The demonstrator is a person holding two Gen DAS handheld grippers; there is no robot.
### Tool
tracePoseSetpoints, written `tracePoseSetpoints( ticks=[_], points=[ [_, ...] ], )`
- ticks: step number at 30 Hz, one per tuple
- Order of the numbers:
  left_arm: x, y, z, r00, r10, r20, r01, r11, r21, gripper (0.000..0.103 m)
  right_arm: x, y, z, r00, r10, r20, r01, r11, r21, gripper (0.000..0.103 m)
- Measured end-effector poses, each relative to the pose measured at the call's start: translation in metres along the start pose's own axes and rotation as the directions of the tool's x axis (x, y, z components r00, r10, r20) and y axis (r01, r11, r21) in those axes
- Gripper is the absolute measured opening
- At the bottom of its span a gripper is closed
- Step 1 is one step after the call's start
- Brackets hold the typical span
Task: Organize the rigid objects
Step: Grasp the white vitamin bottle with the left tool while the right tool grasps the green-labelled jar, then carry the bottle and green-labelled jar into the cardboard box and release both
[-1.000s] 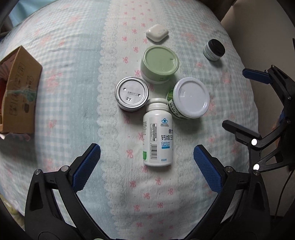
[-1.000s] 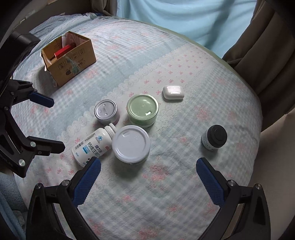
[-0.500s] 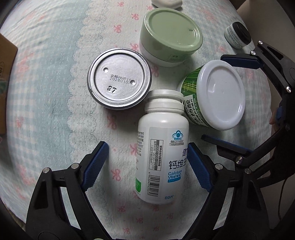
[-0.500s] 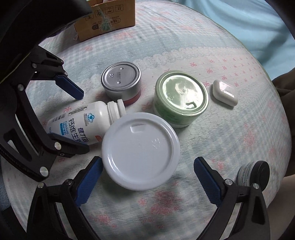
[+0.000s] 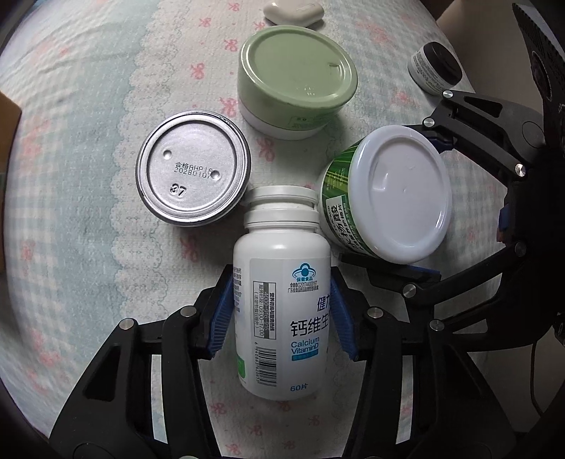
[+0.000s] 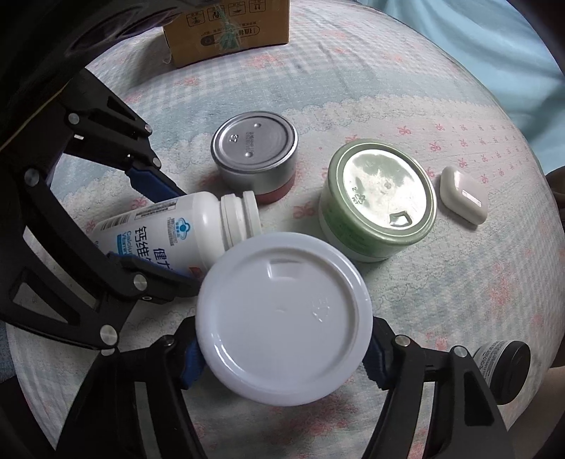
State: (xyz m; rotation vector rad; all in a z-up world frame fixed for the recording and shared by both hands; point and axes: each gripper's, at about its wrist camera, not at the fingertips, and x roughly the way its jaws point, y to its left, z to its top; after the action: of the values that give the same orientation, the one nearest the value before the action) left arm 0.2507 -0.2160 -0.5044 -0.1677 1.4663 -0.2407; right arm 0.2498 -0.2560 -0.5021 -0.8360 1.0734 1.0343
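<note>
Between left gripper [image 5: 281,314] pads, apparently: bottle [image 5: 282,310]

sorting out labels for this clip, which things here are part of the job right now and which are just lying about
In the job:
- white vitamin bottle, left gripper closing on it
- white-lidded jar, right gripper closing on it

Lying about:
- silver tin
- green-lidded tub
- earbud case
- black-capped jar
- cardboard box

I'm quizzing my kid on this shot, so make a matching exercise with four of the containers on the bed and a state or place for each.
Things:
1. white vitamin bottle
2. white-lidded green jar
3. silver tin
4. small black-capped jar

States:
A. standing free, date stamp facing up
B. lying on its side between the left gripper's closing pads
C. off alone near the bed's edge
D. between the right gripper's closing pads

Pairs: 1-B, 2-D, 3-A, 4-C
</note>
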Motion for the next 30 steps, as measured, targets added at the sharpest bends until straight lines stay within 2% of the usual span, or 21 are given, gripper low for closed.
tracePoseSetpoints(
  ticks=[8, 17, 22, 30],
  points=[
    [-0.015, 0.02, -0.011, 0.999, -0.03, 0.027, 0.031, 0.999, -0.014, 0.046, -0.013, 0.0, -0.006, 0.999, -0.032, -0.004, 0.032, 0.998, 0.047, 0.066],
    [-0.061, 0.039, -0.022, 0.992, -0.071, 0.109, 0.075, 0.997, -0.028, 0.046, -0.053, -0.001, -0.005, 0.995, -0.096, 0.016, 0.091, 0.973, 0.214, 0.066],
    [-0.117, 0.047, -0.029, 0.98, -0.08, 0.182, 0.089, 0.995, -0.039, 0.046, -0.096, 0.011, 0.004, 0.99, -0.138, 0.033, 0.122, 0.943, 0.309, 0.066],
    [-0.241, 0.06, -0.039, 0.941, -0.075, 0.331, 0.099, 0.994, -0.055, 0.046, -0.193, 0.03, 0.047, 0.977, -0.205, 0.064, 0.156, 0.882, 0.445, 0.066]
  ],
)
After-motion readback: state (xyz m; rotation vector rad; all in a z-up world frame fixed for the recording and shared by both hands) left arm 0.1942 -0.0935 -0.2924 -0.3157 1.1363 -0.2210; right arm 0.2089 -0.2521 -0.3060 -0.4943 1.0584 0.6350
